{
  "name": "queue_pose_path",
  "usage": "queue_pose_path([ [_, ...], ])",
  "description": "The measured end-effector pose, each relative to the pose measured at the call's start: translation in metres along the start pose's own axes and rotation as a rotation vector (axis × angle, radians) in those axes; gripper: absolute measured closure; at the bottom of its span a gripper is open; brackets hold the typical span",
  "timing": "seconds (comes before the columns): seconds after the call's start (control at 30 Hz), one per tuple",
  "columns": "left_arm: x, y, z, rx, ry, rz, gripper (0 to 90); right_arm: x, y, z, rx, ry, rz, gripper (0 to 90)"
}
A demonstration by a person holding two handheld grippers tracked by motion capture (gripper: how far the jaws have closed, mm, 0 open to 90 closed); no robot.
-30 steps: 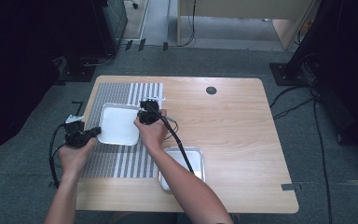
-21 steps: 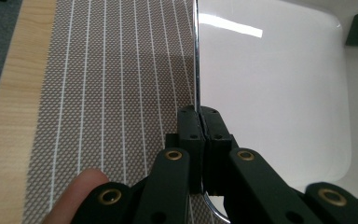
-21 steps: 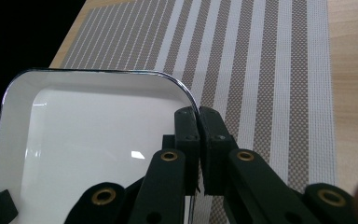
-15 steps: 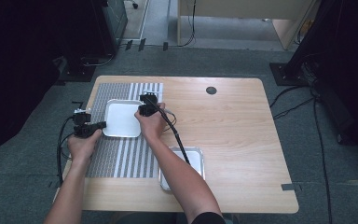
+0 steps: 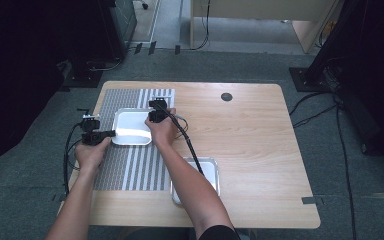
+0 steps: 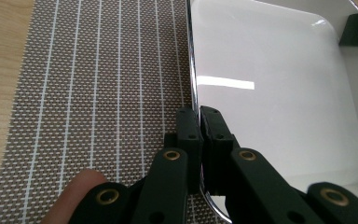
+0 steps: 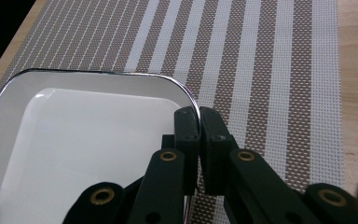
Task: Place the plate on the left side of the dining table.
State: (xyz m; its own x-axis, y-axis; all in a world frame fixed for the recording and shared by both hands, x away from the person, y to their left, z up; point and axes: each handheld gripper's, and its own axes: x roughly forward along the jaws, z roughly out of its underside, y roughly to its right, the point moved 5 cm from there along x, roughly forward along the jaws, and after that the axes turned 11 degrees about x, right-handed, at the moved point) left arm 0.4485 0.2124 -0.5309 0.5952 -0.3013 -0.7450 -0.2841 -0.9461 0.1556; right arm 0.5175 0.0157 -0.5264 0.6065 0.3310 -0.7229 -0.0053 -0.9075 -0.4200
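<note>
both grippers, left gripper (image 5: 111, 133) and right gripper (image 5: 152, 116), pinching the white tray's (image 5: 130, 127) rim, have carried it up the striped mat (image 5: 130, 167), so placement looks near.

Left gripper (image 6: 199, 122) and right gripper (image 7: 198, 122): matte black linked jaws fitted with brass-coloured rivets. A black cable (image 5: 190, 148) trails from each. Forearms bare; dark short sleeve at right shoulder.

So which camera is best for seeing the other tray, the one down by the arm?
The high view. There the second tray lies on the bare wood near the table's front edge, partly hidden under the right forearm. The two gripper views look at the white tray on the striped mat instead, each gripper clamped on its rim.
</note>
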Motion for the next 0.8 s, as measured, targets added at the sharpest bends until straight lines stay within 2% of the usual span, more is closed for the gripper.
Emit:
queue_pose_path([
  [0.3,0.003,0.0,-0.001,0.0,-0.002,0.001,88.4,0.005,0.004,0.001,0.012,-0.011,-0.008,87.5],
  [0.67,0.006,0.0,-0.002,-0.001,-0.017,0.001,87.8,0.01,0.007,0.004,-0.019,-0.011,0.012,86.2],
  [0.8,0.006,0.0,-0.001,0.005,-0.019,0.003,87.4,0.011,0.009,0.004,-0.018,-0.011,-0.005,86.3],
])
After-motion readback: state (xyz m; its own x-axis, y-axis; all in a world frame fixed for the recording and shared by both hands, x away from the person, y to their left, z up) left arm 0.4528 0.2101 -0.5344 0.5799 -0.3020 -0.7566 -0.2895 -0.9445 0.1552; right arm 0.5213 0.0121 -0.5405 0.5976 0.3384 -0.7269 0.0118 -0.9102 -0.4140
